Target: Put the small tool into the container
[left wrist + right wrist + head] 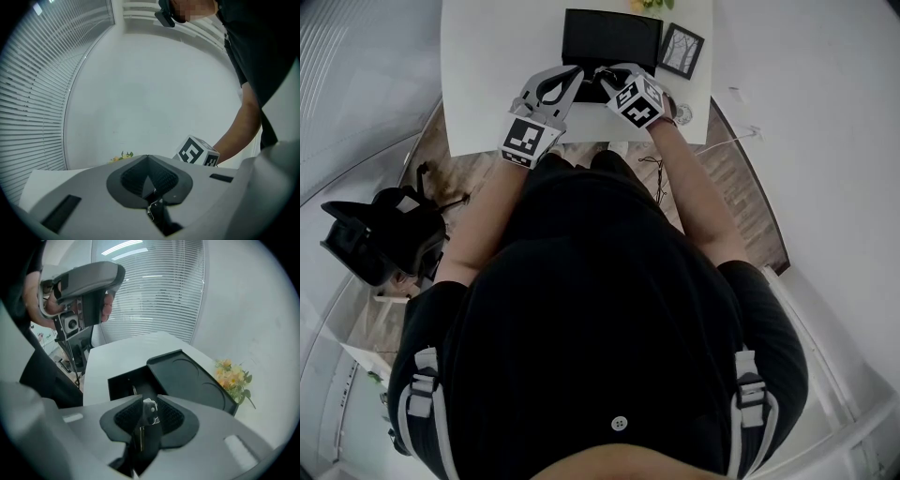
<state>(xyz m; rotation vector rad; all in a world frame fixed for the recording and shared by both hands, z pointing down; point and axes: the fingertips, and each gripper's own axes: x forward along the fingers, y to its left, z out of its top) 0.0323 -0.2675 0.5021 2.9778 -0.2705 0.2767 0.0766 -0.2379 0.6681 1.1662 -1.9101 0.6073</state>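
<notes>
The black container lies open on the white table [487,56], its box [123,383] nearest me and its flat lid [187,378] beyond it. In the head view the lid [611,37] is at the table's far side. My right gripper [147,416] hangs above the box, shut on a small dark tool with a silver metal end [149,408]. My left gripper [149,180] points up at the wall, its pads closed on a small dark piece with a metal clip [152,207]. Both grippers, left [567,82] and right [607,79], meet at the container's near edge.
A framed picture [681,50] stands right of the lid, and yellow flowers [232,376] sit behind it by the wall. Left of me on the floor is a black chair [384,234]. Window blinds [28,93] run along the left side.
</notes>
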